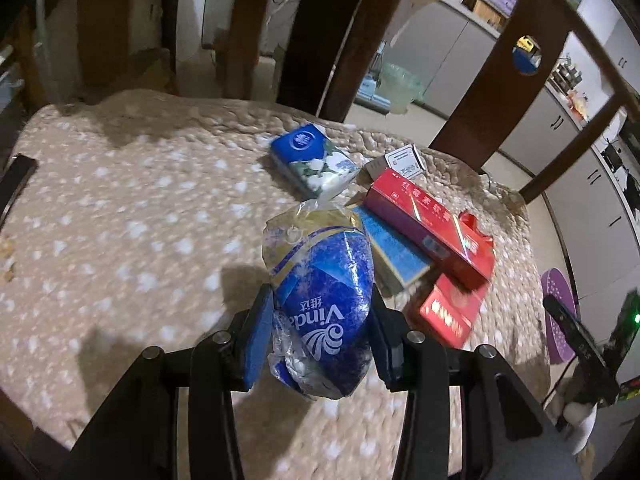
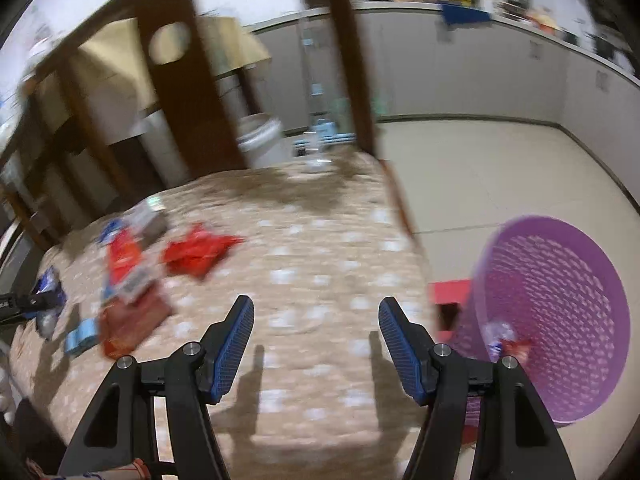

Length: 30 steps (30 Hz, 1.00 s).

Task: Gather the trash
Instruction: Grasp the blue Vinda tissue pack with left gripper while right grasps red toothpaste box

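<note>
Left gripper (image 1: 322,334) jaws pinching crumpled blue Vinda tissue wrapper (image 1: 320,304) above beige spotted cushion (image 1: 132,216), beside red cardboard cartons (image 1: 432,232). Right gripper (image 2: 316,340) jaws spread, nothing between; purple perforated plastic basket (image 2: 560,320) alongside, apparently holding scraps.

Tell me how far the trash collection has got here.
Barely started. Done: a few scraps lie in the purple basket. In hand: the left tongs grip a Vinda wrapper; the right tongs are open, holding nothing. Left: tissue pack, red boxes and other litter on the cushion.
</note>
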Tool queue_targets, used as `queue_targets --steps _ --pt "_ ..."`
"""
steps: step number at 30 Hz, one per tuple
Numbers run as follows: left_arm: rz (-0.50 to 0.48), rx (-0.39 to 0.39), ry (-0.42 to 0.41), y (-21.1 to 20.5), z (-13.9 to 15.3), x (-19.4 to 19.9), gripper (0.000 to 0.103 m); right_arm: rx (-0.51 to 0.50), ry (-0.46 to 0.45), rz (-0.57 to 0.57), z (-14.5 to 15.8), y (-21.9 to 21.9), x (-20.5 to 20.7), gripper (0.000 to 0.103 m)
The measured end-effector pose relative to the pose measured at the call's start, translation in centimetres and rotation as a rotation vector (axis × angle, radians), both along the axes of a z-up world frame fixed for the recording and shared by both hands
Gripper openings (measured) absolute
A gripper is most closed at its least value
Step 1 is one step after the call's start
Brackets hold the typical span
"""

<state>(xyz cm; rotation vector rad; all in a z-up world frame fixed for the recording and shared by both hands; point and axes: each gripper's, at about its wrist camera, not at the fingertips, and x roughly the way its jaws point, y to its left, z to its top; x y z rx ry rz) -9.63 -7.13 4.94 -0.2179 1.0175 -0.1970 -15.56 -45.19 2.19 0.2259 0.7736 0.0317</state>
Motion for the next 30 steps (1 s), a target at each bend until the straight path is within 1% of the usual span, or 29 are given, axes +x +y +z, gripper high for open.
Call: queue_targets --steps 1,3,4,6,7,9,11,13,16,17,19,20,21,22,25,30 --pt "0.001 0.009 -0.009 0.4 0.3 -0.8 0.043 0.005 -0.004 0.031 0.4 0.8 0.1 0.071" --pt "0.001 0.035 -0.020 0.7 0.5 -1.6 0.043 0.025 -0.011 0.132 1.6 3.7 1.0 0.078" --pt "0.000 0.053 -0.029 0.8 0.5 -1.8 0.043 0.028 -0.012 0.162 1.9 4.7 1.4 0.083" --pt "-0.002 0.095 -0.052 1.0 0.9 -2.6 0.043 0.028 -0.005 0.248 2.7 7.7 2.8 0.084" --pt "-0.004 0.110 -0.063 1.1 1.0 -2.9 0.043 0.014 0.009 0.289 2.9 9.3 3.8 0.084" --pt "-0.012 0.121 -0.078 1.8 1.1 -3.7 0.043 -0.052 0.034 0.364 3.2 12.5 6.1 0.084" --pt "-0.019 0.124 -0.083 2.3 1.0 -4.1 0.043 -0.113 0.061 0.411 2.8 15.0 7.8 0.084" --pt "-0.024 0.134 -0.086 2.7 0.9 -4.4 0.043 -0.150 0.096 0.439 2.1 16.8 9.8 0.084" --pt "-0.027 0.156 -0.086 3.5 0.4 -4.7 0.043 -0.203 0.134 0.457 0.9 18.3 11.6 0.084" --pt "-0.027 0.156 -0.083 3.6 0.3 -4.7 0.043 -0.212 0.144 0.463 0.6 18.7 12.1 0.082" --pt "-0.025 0.153 -0.075 4.0 -0.1 -4.7 0.043 -0.231 0.170 0.473 -0.1 19.4 12.9 0.072" --pt "-0.024 0.154 -0.074 4.1 -0.2 -4.7 0.043 -0.235 0.184 0.481 -0.5 19.8 13.2 0.057" --pt "-0.022 0.157 -0.073 4.1 -0.3 -4.7 0.043 -0.229 0.193 0.487 -0.7 20.1 13.2 0.045" --pt "-0.019 0.160 -0.074 4.1 -0.3 -4.6 0.043 -0.217 0.194 0.486 -0.7 20.1 13.0 0.043" --pt "-0.022 0.161 -0.080 3.9 -0.2 -4.8 0.043 -0.195 0.167 0.471 -0.2 19.8 12.0 0.043" --pt "-0.045 0.166 -0.087 2.7 0.4 -4.9 0.043 -0.104 0.098 0.430 2.2 17.3 9.1 0.043"
